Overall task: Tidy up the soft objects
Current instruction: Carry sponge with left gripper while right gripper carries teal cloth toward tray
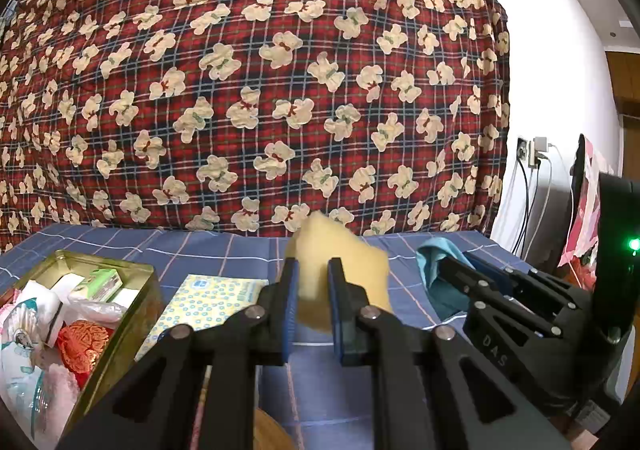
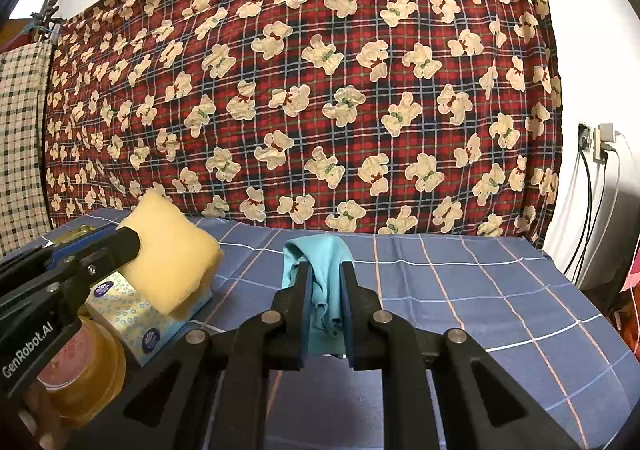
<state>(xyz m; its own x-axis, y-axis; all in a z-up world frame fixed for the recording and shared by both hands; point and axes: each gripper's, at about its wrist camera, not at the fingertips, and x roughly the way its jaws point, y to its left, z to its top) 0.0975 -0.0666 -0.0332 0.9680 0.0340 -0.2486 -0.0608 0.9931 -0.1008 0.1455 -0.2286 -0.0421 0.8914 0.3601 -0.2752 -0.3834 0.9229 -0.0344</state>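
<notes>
Right wrist: blue checked tablecloth (image 2: pixel 460 282), teddy-print plaid backdrop (image 2: pixel 320 90)

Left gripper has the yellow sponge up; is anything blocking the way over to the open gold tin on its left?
Nothing visible blocks it: the left gripper holds the yellow sponge above the patterned tissue pack, beside the open gold tin.

Bright, even indoor light fills both fisheye views, washing the white wall (image 1: pixel 560 50) nearly featureless. Straight lines bow toward dark, vignetted corners. The pale yellow foam sponge (image 1: pixel 344 262) is slightly soft with blur in the left view, while the red plaid bear-print cloth (image 2: pixel 320 90) behind stays sharp.
</notes>
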